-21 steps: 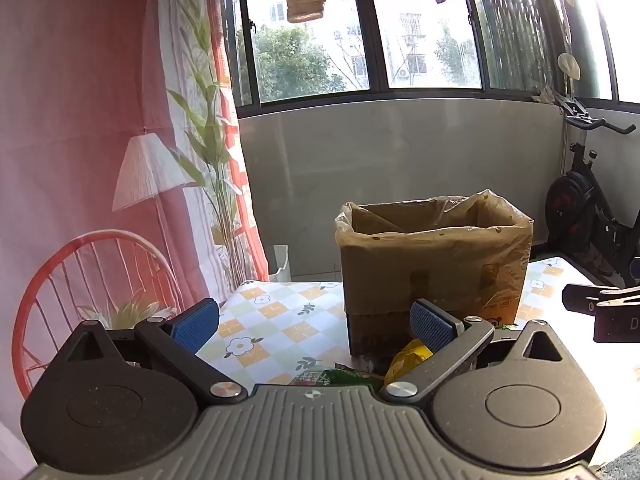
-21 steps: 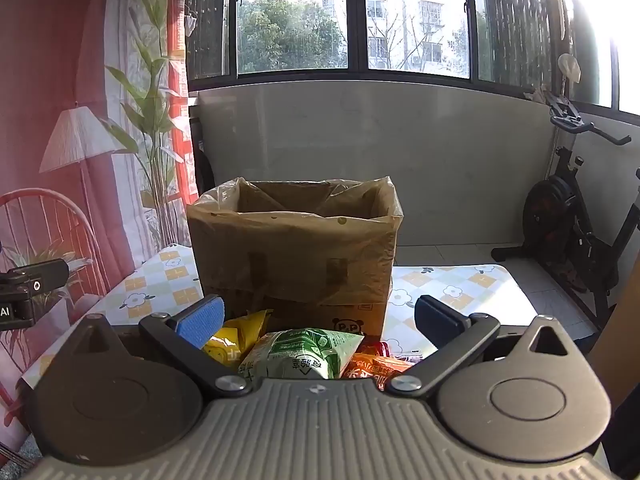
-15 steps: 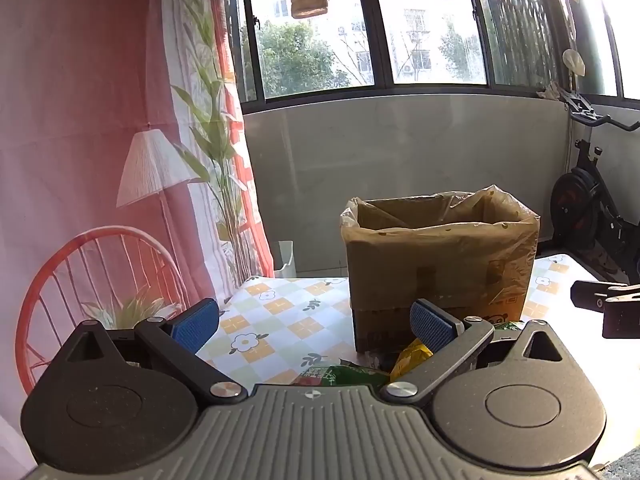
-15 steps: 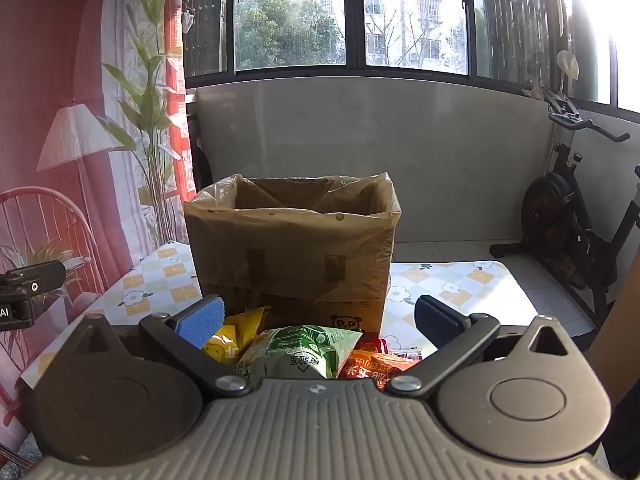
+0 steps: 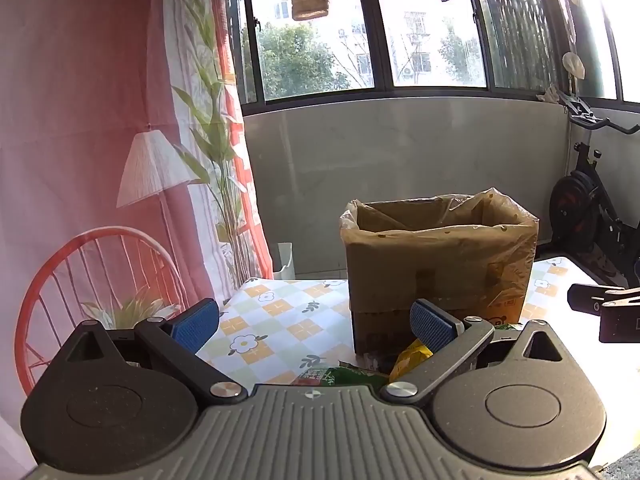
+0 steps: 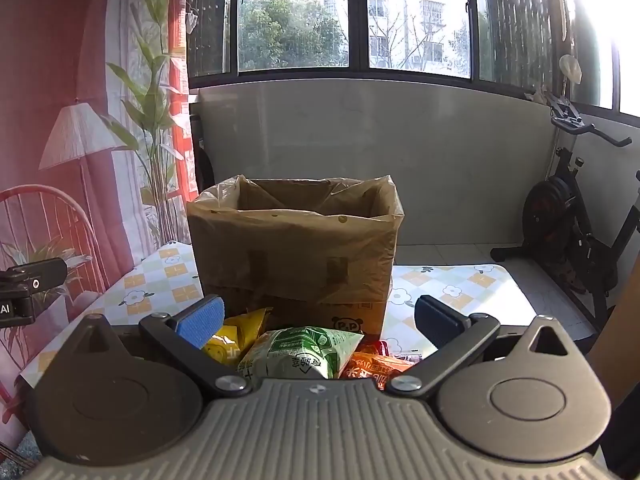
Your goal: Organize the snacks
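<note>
1. Lined cardboard box (image 6: 294,252) stands on the checkered table (image 6: 460,288); snack packs lie just in front of the box: green pack (image 6: 304,354), yellow (image 6: 236,334), orange (image 6: 374,366).
2. Left gripper (image 5: 314,322) and right gripper (image 6: 318,320): both w/ fingers wide, holding nothing.
3. Step looks like the approach; next, probably lower right gripper on green pack, close, lift into the box.

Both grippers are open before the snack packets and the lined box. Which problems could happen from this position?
The green packet, yellow packet and orange packet overlap, so the right gripper might pinch two together. The loose plastic liner on the cardboard box could snag a packet.
</note>
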`<move>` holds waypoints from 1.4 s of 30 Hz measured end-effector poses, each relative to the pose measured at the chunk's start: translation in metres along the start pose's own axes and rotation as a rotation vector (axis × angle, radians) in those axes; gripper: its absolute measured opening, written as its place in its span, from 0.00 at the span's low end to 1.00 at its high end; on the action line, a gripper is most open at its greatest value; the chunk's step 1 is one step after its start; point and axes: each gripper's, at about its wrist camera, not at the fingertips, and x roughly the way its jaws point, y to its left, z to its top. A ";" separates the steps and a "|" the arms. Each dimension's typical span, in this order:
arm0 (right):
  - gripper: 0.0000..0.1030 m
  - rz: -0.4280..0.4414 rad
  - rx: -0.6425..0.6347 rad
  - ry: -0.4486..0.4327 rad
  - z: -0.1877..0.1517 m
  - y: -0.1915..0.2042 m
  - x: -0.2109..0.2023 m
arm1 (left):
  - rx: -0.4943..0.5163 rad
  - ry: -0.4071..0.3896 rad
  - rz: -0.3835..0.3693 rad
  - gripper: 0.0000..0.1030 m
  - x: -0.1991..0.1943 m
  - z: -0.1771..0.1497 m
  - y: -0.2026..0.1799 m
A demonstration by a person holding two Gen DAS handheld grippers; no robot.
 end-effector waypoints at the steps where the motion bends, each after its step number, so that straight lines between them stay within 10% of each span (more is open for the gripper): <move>1: 1.00 -0.001 0.003 0.001 -0.001 -0.001 0.000 | -0.001 0.000 0.000 1.00 0.000 0.000 0.000; 42: 1.00 -0.011 0.028 0.011 -0.002 -0.001 0.002 | -0.025 0.014 -0.016 1.00 0.004 -0.003 0.004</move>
